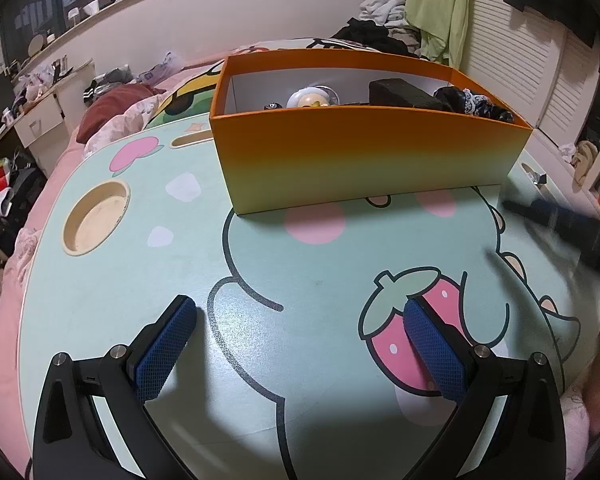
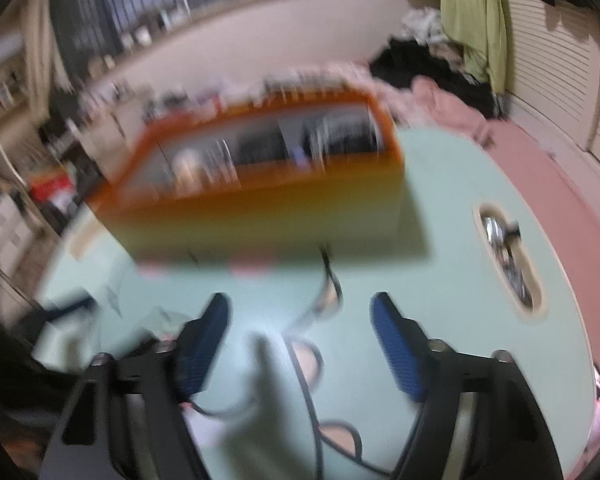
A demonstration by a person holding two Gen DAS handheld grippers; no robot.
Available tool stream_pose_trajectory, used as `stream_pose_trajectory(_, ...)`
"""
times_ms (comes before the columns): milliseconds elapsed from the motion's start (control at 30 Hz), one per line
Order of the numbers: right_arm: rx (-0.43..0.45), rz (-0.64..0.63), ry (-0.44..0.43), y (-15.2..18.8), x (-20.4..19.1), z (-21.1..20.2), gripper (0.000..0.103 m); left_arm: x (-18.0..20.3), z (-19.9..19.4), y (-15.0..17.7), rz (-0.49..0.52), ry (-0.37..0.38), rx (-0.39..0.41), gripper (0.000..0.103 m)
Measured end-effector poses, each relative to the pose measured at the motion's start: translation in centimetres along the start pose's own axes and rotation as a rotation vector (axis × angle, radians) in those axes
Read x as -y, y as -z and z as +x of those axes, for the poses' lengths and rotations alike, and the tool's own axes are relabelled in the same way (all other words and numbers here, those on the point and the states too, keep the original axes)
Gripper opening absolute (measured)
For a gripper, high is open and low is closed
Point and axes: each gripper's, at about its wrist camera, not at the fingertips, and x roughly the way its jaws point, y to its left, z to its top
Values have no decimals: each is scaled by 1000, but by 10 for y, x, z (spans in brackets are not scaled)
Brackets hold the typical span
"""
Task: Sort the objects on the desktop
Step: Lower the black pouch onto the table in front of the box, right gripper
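An orange box (image 1: 364, 160) stands on the far half of the mint cartoon-print table (image 1: 140, 280). Inside it are a black block (image 1: 404, 94), a round white and yellow toy (image 1: 312, 100) and a black lacy piece (image 1: 476, 106). My left gripper (image 1: 300, 304) hangs over the near table, open wide, with only bare tabletop between its blue pads. The right wrist view is smeared by motion. In it my right gripper (image 2: 300, 304) is open over the table in front of the orange box (image 2: 260, 208), with nothing between its fingers. It shows as a dark blur (image 1: 560, 228) at the right of the left wrist view.
A round cup recess (image 1: 96, 218) is sunk into the table's left side. A long slot (image 2: 508, 256) near the right edge holds small shiny items. The table sits on a pink bed with clothes piled behind, and a desk with drawers (image 1: 40, 120) stands far left.
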Motion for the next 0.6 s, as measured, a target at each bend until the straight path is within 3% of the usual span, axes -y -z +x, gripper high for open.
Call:
stream_pose_trajectory(100, 75, -49, 9, -51, -12, -4, 71, 0, 1, -2, 2, -2, -3, 103)
stream_pose_trajectory(167, 12, -103, 12, -88, -27, 17, 71, 1, 0, -2, 2, -2, -3, 103)
stream_pose_trajectory(267, -95, -156, 27, -108, -48, 58, 71, 1, 0, -2, 3, -2, -3, 103)
stream_pose_trajectory(333, -169, -169, 71, -104, -51, 88, 61, 1, 0, -2, 3, -1, -3, 103)
stream_pose_trajectory(367, -198, -169, 96, -104, -52, 102, 38, 1, 0, -2, 3, -2, -3, 103)
stream_pose_trajectory(400, -212, -181, 112, -103, -52, 111, 38, 1, 0, -2, 3, -1, -4, 103)
stream_pose_trajectory(500, -128, -161, 71, -104, -44, 93, 38, 2, 1, -3, 1, 1, -4, 103)
stream_pose_trajectory(600, 64, -100, -39, -97, -39, 25, 38, 2, 1, -3, 0, 1, -5, 103)
